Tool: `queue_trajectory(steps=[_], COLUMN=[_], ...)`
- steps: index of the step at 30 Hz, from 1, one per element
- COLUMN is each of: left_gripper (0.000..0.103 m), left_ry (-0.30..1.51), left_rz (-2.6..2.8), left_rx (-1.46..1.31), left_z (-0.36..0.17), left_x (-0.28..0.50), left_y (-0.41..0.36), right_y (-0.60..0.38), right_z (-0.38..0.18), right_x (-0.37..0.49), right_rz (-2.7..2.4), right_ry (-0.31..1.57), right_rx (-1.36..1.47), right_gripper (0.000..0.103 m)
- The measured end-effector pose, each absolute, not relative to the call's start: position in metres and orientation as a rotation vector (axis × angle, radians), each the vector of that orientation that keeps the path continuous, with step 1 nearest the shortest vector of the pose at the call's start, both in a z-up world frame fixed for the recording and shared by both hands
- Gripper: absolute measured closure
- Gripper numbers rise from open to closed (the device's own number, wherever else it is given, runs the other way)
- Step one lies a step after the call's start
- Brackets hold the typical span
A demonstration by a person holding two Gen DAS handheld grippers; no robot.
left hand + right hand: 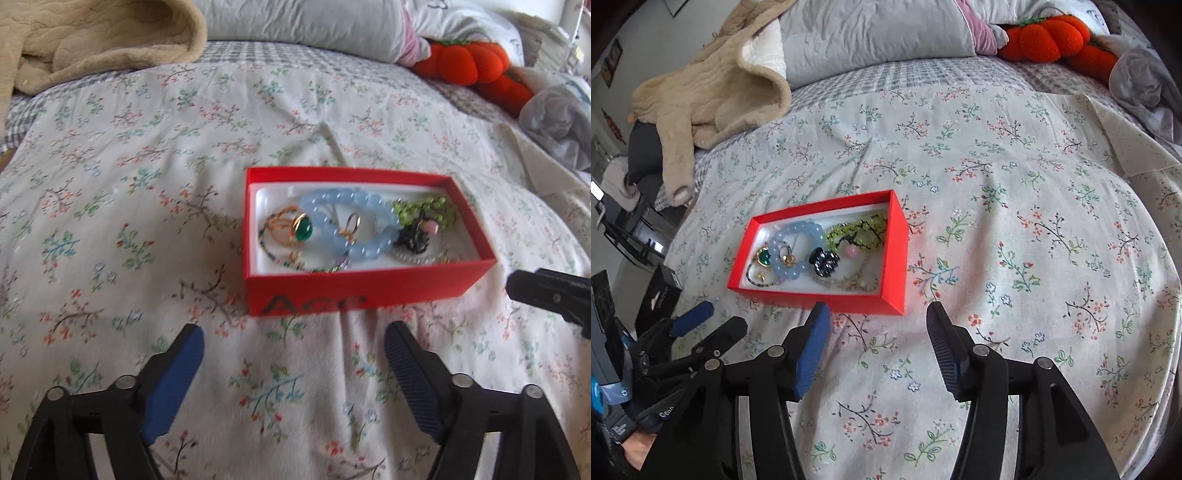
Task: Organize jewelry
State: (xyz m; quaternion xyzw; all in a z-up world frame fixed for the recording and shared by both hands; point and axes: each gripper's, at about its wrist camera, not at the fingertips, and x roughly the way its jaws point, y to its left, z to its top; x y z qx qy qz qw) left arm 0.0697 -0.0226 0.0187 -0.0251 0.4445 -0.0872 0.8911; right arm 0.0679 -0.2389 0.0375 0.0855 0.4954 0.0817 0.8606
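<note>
Both tongs wide apart, nothing gripped!
Left gripper [293,341] and right gripper [877,321] hover with pads spread just short of the red box [849,300] on the floral bedspread [1015,221] (blue bead bracelet [347,221] and rings inside).

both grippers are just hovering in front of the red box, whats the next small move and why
Probably ease the left gripper forward and down over the red box toward the blue bead bracelet. Both grippers are open and empty, the left one faces the box squarely, and the bracelet lies on top of the tangled pieces, so it seems easiest to lift first.
</note>
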Motion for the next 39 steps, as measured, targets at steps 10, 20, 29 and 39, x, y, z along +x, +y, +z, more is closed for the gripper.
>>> queue_trajectory(steps=[10,20,29,39], left_gripper=[0.0,0.0,0.0,0.0], left_ry=[0.995,0.999,1.007,1.012], left_rz=[-0.057,0.003,-0.003,-0.012], left_rx=[0.017,0.044,0.026,0.018], left_z=[0.001,-0.008,-0.007,-0.006], left_x=[0.036,0.019,0.019,0.021], left_y=[-0.032,-0.027,-0.025,-0.025], right_y=[-0.23,-0.224,-0.218,-0.217], right_z=[0.024,0.025,0.021,0.016], right_x=[0.017,-0.006,0.001,0.004], right_rz=[0.091,0.083,0.077,0.071], right_ry=[1.07,1.068,1.084,1.098], right_rx=[0.024,-0.008,0.016,0.02], right_gripper=[0.007,0.005,0.005,0.005])
